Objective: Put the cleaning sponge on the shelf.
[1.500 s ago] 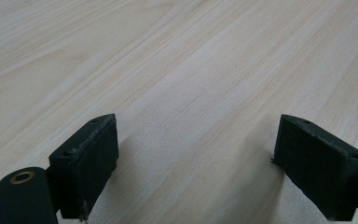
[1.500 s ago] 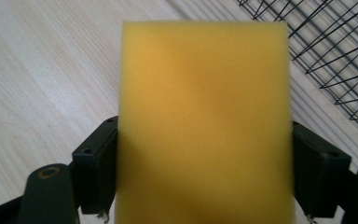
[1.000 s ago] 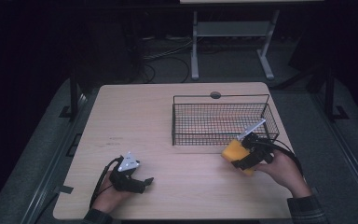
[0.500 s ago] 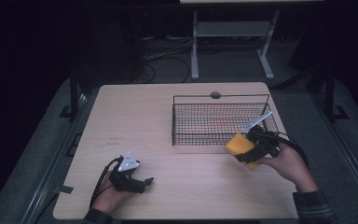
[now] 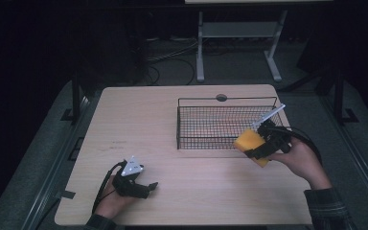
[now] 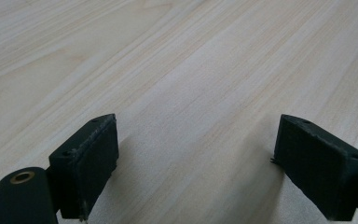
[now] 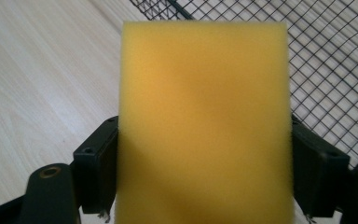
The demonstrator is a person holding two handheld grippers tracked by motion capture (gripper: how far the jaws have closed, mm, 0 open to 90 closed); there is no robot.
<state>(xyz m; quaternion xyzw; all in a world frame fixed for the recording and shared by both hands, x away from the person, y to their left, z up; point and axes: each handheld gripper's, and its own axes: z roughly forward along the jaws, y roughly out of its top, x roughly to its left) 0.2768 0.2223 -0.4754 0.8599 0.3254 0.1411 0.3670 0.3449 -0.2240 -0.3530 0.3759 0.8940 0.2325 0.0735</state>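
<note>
In the high view, the left gripper (image 5: 146, 188) rests on the table (image 5: 139, 120) at lower left, its jaws apart. At right of centre, the right gripper (image 5: 254, 146) holds a yellow sponge (image 5: 249, 143) against the near wall of the wire basket (image 5: 211, 127).

In the left gripper view, both jaws stand wide over bare wood, nothing between them.

In the right gripper view, the jaws clamp the sponge (image 7: 204, 121) from both sides; basket mesh (image 7: 335, 70) fills the upper right.
</note>
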